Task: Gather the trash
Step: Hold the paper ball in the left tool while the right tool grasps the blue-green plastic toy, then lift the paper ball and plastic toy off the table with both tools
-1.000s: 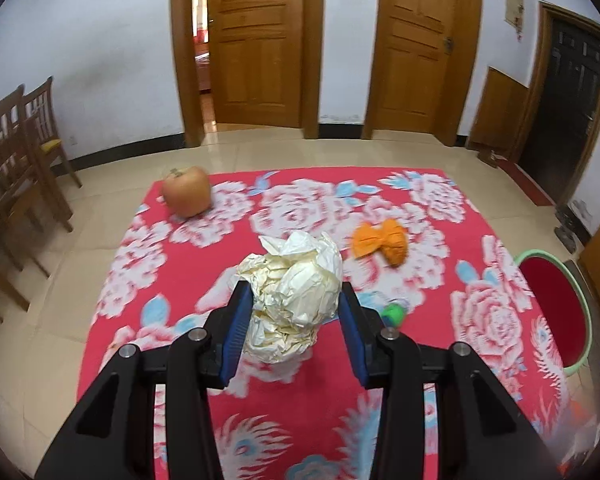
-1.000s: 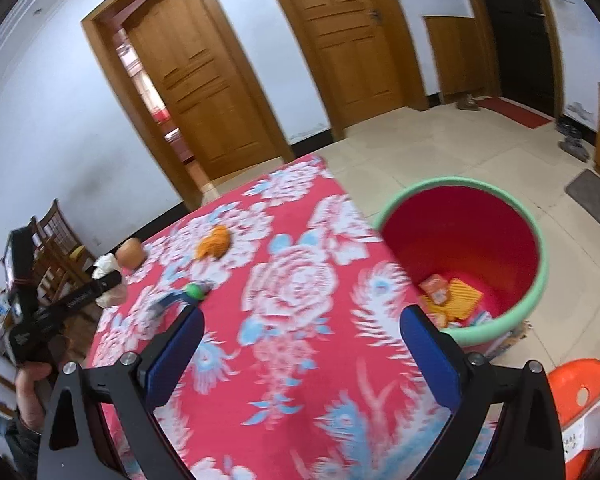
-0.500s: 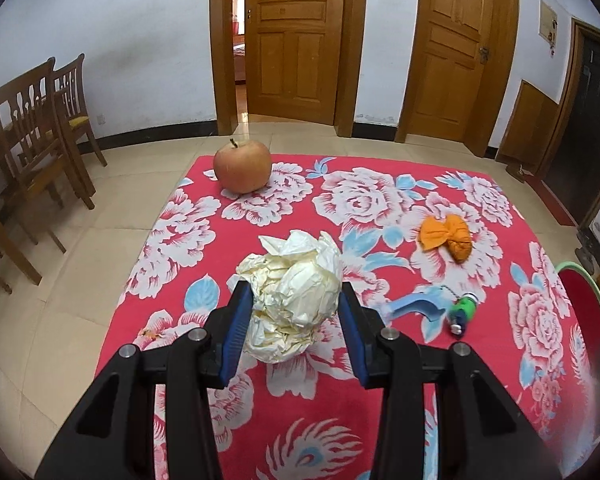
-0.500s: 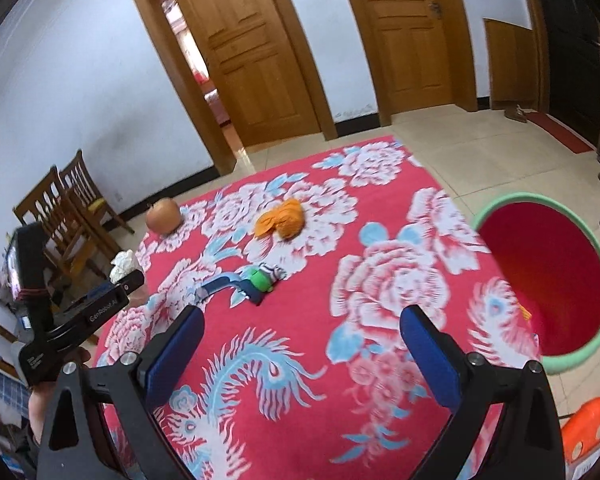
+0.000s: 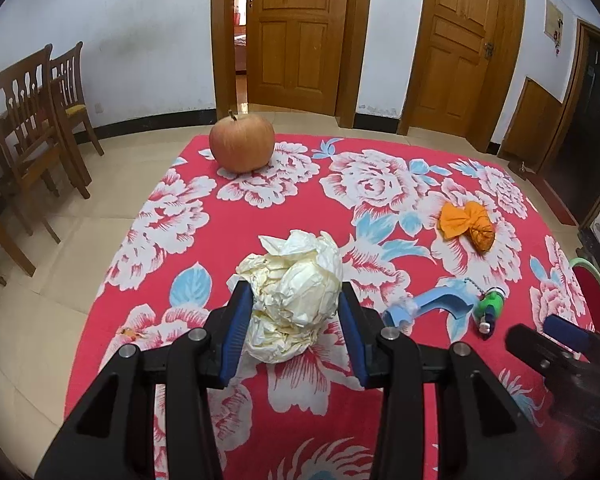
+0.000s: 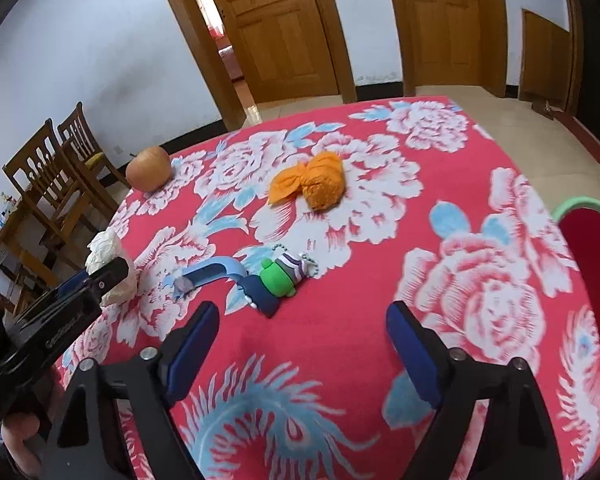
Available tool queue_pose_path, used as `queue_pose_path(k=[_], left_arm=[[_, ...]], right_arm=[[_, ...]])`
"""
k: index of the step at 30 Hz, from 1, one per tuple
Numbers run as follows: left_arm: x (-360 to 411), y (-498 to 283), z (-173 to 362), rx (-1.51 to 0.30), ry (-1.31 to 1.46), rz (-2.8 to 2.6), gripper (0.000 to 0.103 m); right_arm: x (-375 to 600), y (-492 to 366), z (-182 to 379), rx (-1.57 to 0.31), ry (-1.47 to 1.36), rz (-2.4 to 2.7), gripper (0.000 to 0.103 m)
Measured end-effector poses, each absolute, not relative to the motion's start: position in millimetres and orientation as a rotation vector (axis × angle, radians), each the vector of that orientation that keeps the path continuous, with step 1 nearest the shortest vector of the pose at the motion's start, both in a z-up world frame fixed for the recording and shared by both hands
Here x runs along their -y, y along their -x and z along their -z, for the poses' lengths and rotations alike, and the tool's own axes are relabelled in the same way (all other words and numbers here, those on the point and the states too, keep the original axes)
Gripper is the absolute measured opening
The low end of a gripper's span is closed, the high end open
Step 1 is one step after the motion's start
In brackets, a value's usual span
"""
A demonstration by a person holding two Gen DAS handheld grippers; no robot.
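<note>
My left gripper (image 5: 292, 336) clamps a crumpled cream paper wad (image 5: 296, 296). My right gripper (image 6: 300, 344) is closing on nothing, bare cloth (image 6: 480, 184) around; bin rim (image 6: 580, 203) at right edge.

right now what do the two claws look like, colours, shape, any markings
Both are matte black plastic frames with triangular cut-outs and round silver bolt heads. The left claw and the right claw each carry two flat fingers faced with blue pads. In the right wrist view the left one's side bears small white lettering, too blurred to read. No cables or sleeves show.
</note>
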State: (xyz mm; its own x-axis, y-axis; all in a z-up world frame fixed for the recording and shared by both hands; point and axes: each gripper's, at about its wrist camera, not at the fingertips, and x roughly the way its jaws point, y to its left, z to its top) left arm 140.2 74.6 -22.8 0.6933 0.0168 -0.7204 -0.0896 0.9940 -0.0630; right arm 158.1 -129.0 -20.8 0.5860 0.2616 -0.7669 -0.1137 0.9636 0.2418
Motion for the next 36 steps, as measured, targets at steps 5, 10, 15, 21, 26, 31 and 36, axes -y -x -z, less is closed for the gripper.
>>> queue_pose_path(k=[5,10,15,21,26,31,36], left_arm=[[-74.2,-141.9,26.7,-0.791,0.102,-0.054,0.044],[-73.7,-141.6,28.0,-0.780,0.095,-0.050,0.044],[-73.6,-141.5,27.9,-0.778,0.093,-0.048,0.044],[-73.8,-141.4,27.9,-0.778,0.094,-0.047,0.044],[-74.4,-141.3,27.9,-0.777,0.095,-0.046,0.044],[-74.4,-141.1,27.7,-0.776,0.098,-0.045,0.044],[-72.8,-141.1,27.2,-0.776,0.099,-0.036,0.044]], right_arm=[[121.8,-170.5,30.1,-0.933,-0.152,-0.236,0.081],[118.0,-178.3,31.6,-0.919,-0.123,-0.228,0.078],[111.4,-182.1,32.1,-0.904,-0.109,-0.244,0.064],[106.5,-182.6,32.1,-0.900,-0.112,-0.278,0.049],[107.7,-182.1,31.7,-0.902,-0.133,-0.282,0.041],[111.0,-180.8,33.1,-0.900,-0.153,-0.284,0.041],[118.8,-175.3,29.1,-0.894,-0.176,-0.285,0.041]])
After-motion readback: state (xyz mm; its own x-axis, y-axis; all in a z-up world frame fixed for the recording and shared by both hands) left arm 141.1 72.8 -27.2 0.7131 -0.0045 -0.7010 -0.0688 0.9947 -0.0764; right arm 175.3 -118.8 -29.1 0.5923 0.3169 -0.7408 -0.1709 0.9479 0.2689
